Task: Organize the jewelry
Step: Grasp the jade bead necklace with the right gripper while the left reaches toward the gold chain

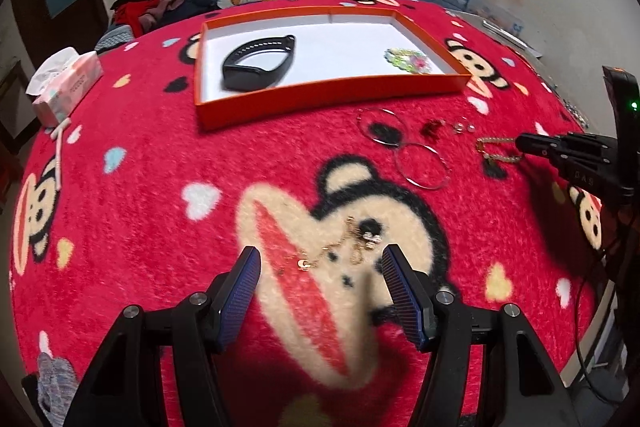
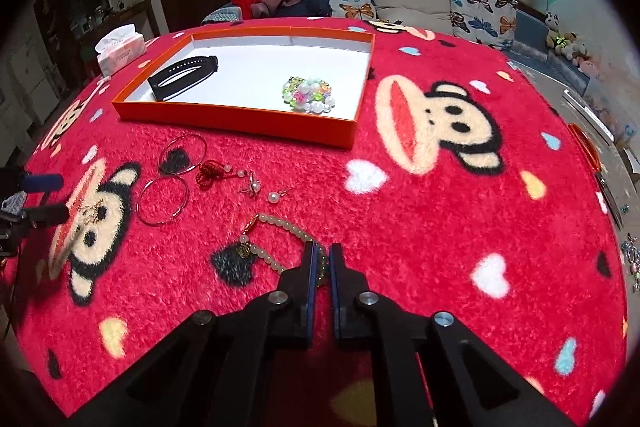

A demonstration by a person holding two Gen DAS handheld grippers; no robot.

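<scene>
The only lettering you can read is "DAS", moulded on your right gripper's (image 2: 322,259) black body as the left camera sees it; the print on the tissue box (image 1: 68,83) is too blurred to make out.

Your right gripper tilts steeply down at the red blanket (image 2: 400,227), its fingers (image 2: 309,267) pressed almost together and pinching the near end of the bead bracelet (image 2: 280,227). The rest of the bracelet curls away ahead and left of those fingers, with a gold charm on its loop.

Your left gripper (image 1: 320,267) also angles down, its fingers (image 1: 244,279) spread wide, pinching nothing. The gold chain (image 1: 344,243) lies on the blanket between and just ahead of their tips, apart from both.

Farther ahead of the left fingers and to their right lie two hoops (image 1: 404,147), a red knot (image 1: 432,127) and pearl earrings (image 1: 462,126). Beyond those sits the orange tray (image 1: 320,97), holding a black band (image 1: 260,61) and a bead cluster (image 1: 408,61).
</scene>
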